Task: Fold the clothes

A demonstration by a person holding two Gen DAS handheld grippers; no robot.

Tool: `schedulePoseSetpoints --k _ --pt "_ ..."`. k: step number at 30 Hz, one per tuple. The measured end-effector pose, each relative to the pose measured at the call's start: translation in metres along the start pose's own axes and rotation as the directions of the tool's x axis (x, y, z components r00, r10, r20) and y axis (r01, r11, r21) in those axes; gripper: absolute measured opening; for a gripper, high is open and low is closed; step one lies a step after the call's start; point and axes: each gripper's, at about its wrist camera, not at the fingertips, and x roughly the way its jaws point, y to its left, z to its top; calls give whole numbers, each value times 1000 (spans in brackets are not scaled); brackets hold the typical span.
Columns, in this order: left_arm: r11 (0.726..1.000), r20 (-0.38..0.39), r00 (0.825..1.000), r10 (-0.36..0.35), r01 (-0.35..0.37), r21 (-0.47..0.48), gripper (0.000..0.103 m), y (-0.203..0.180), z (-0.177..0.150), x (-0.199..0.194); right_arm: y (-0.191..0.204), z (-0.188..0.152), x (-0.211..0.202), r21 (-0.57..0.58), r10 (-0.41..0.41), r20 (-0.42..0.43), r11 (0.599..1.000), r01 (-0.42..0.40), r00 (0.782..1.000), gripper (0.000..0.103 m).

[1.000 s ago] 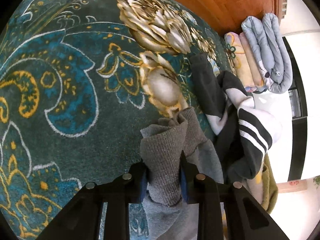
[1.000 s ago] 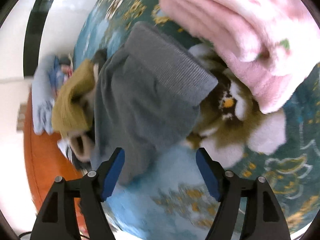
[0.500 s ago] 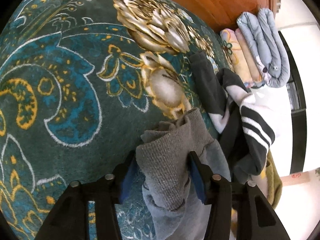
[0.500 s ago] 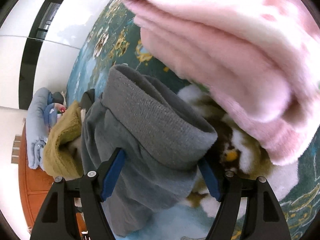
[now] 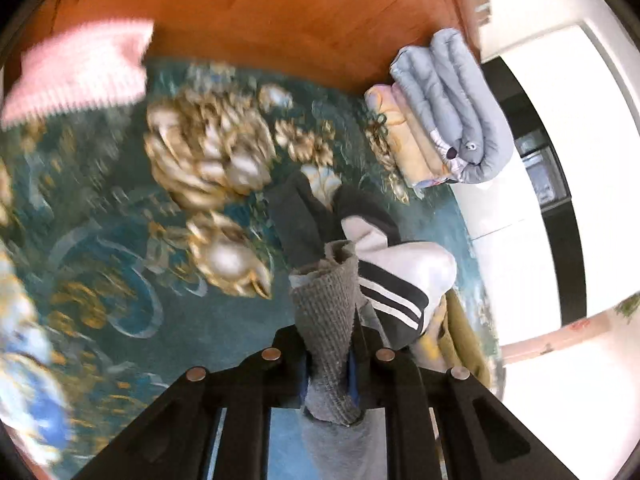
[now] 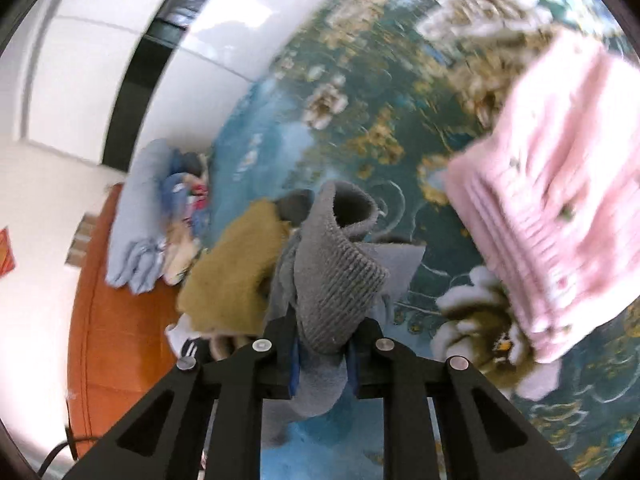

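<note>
Grey ribbed knit fills the left tool (image 5: 328,364) in the left wrist view: the cuff of a grey knitted sweatshirt (image 5: 326,312) is pinched between its blue pads, whose jaws have just been closing on the fabric. The rest of the garment hangs below the tool, lifted off the teal patterned carpet with gold and white flowers (image 5: 120,264). Just beyond the cuff lies a dark garment with white stripes and a pale panel (image 5: 396,280), touching a mustard-yellow knitted piece (image 5: 460,332) at the right. Further off, at the carpet's far edge against an orange wooden panel (image 5: 280,12), sit a folded light-blue padded garment (image 5: 460,108) and a folded pale yellow printed cloth (image 5: 404,136), side by side. A folded pink fluffy knit (image 5: 80,72) lies blurred at the upper left.

From the right wrist view, the right tool (image 6: 322,354) is likewise clenched on the same sweatshirt's other ribbed cuff (image 6: 336,276), its jaws having just closed with the knit between them; the cuff's open mouth stands above the pads. The mustard piece (image 6: 232,272) lies just left of it, the blue padded garment (image 6: 136,224) beyond, and the pink knit (image 6: 560,208) on the carpet (image 6: 360,92) to the right.
</note>
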Motion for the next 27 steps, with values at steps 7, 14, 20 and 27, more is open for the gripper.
schedulePoseSetpoints --k 7,14,20,27 --pt "939 -193 934 301 -326 -111 17 107 -38 42 -83 -50 50 106 -145 -203 980 169 968 20" --pt "936 -140 949 282 -304 -175 17 124 -51 33 -85 -57 58 48 -190 -226 977 206 955 21" --pt "949 -60 947 317 -317 10 17 64 -43 13 -69 -60 53 -75 -234 -242 972 222 942 40" --pt "910 89 949 303 -316 268 16 -35 -66 -25 -46 -62 15 -271 -416 -200 893 358 887 54"
